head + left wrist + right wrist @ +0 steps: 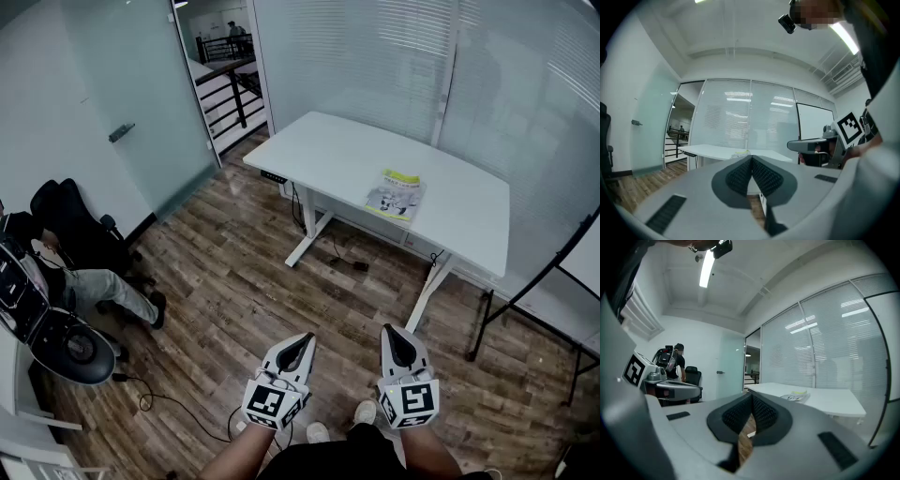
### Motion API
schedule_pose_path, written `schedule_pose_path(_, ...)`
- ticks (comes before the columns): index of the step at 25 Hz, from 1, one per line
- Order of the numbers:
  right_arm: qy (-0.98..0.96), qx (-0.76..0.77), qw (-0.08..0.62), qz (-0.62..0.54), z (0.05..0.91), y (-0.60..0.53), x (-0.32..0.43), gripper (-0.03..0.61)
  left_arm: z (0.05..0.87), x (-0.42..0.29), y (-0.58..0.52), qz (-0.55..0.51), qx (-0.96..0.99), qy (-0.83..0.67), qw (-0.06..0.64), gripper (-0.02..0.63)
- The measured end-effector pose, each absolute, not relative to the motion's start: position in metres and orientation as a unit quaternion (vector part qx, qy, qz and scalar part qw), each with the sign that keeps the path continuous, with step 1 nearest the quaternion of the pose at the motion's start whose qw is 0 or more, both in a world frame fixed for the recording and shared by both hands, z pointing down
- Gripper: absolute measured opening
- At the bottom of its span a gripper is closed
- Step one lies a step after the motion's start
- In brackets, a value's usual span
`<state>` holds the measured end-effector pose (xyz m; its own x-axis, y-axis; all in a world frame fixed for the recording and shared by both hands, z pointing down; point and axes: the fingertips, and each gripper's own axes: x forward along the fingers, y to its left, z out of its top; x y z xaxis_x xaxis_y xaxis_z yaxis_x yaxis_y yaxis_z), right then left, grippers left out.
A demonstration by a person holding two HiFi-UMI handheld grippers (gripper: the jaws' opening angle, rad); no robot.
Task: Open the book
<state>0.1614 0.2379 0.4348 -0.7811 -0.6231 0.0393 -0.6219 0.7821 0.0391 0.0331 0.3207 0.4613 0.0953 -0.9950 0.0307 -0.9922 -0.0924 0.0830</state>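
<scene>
– Two grippers: status?
– Left gripper point(302, 342) and right gripper point(395, 333): jaws together, nothing held.
– Step in hand?
– Approach, by my reading. The next move calls for reaching the counter point(328, 150), then parting the jaws at the cover's edge.
– Book?
– Book point(396, 195): flat, closed, yellow-green band on the cover, near the counter's front edge, well apart from both grippers.

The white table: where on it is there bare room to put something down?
Nearly all of the white table is bare: the whole stretch left of the book, the strip between the book and the glass wall, and the right end. Only the book's spot near the front edge is taken.
</scene>
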Motion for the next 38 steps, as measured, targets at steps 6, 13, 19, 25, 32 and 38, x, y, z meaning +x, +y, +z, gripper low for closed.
schedule_pose_path(6,-0.944,0.328,0.03,-0.018,0.44,0.238,0.157,0.003,0.46,0.031,0.319,0.003,0.739,-0.673,0.025,0.014)
schedule_pose_path(13,-0.942,0.335,0.035,-0.006,0.447,0.234,0.152,0.003,0.466,0.026,0.319,0.019,0.74,-0.672,0.033,0.014)
schedule_pose_path(19,-0.942,0.335,0.029,-0.009,0.439,0.232,0.153,0.005,0.45,0.019,0.306,0.027,0.753,-0.658,0.002,0.014)
schedule_pose_path(25,-0.937,0.347,0.026,-0.004,0.44,0.213,0.151,0.005,0.456,0.012,0.288,0.025,0.755,-0.655,0.02,0.014)
schedule_pose_path(32,-0.939,0.342,0.033,-0.007,0.448,0.174,0.14,0.005,0.467,0.011,0.251,0.024,0.754,-0.656,0.037,0.014)
schedule_pose_path(38,-0.94,0.34,0.038,0.005,0.453,0.133,0.134,0.005,0.472,0.018,0.202,0.031,0.769,-0.638,0.037,0.014)
